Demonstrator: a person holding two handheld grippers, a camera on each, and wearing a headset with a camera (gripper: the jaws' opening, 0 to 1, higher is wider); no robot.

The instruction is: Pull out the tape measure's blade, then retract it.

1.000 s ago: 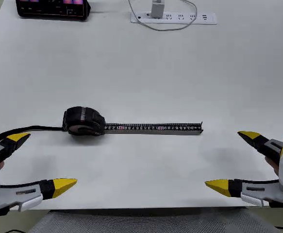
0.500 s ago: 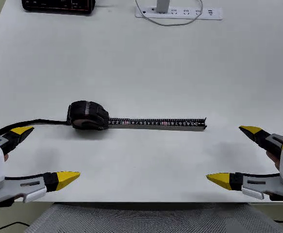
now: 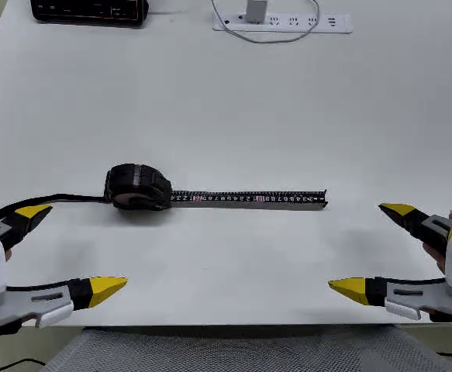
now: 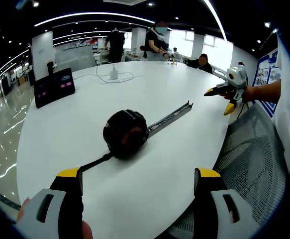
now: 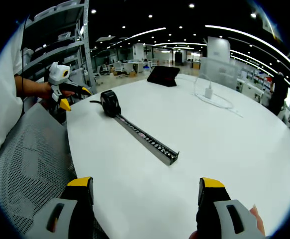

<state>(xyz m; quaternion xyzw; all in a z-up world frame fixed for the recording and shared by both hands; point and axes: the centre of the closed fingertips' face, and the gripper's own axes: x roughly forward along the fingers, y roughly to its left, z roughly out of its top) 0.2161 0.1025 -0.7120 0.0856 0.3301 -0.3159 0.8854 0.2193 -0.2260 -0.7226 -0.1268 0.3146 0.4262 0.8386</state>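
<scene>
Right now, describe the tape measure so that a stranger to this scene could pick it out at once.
Start at the big white table; a power strip and a dark tablet sit at its far edge. Nearer the front, left of centre, lies the tape measure, a round black case. It alone has a numbered blade drawn out rightward and a black strap trailing left.

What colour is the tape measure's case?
The case is black, clearest in the left gripper view.
</scene>
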